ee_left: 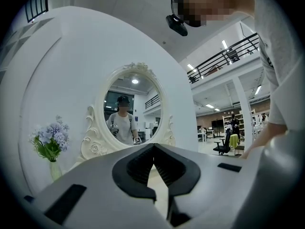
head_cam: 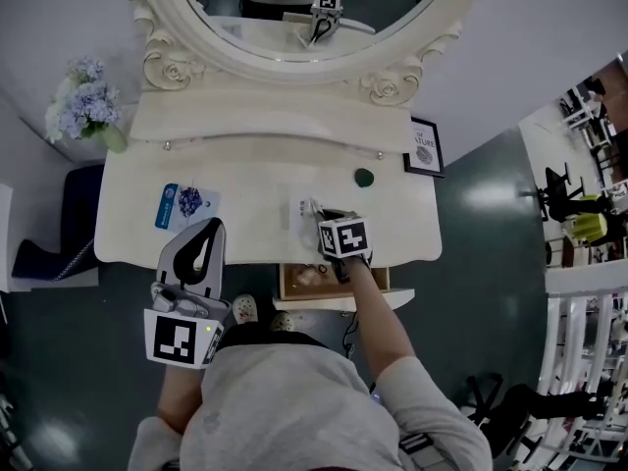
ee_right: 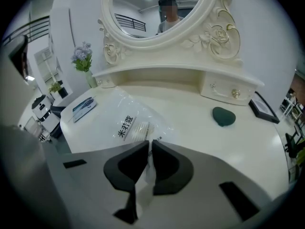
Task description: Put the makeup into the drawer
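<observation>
A clear plastic makeup packet [ee_right: 128, 125] with a printed label lies on the white vanity table [head_cam: 255, 165], near its front edge. My right gripper [ee_right: 149, 143] is shut on the packet's near edge; a strip of plastic runs between its jaws. In the head view the right gripper [head_cam: 319, 214] is over the packet [head_cam: 300, 210], just above the open wooden drawer [head_cam: 299, 281]. My left gripper [head_cam: 210, 226] hovers at the table's front left, level, jaws shut and empty. In the left gripper view, the left gripper [ee_left: 153, 146] faces the mirror.
A blue packet [head_cam: 168, 206] lies on the table's left and a dark green puff [head_cam: 364, 177] on its right. A framed picture [head_cam: 424, 147] leans at the right rear. A vase of flowers [head_cam: 83, 101] stands back left. The oval mirror [head_cam: 294, 8] rises behind.
</observation>
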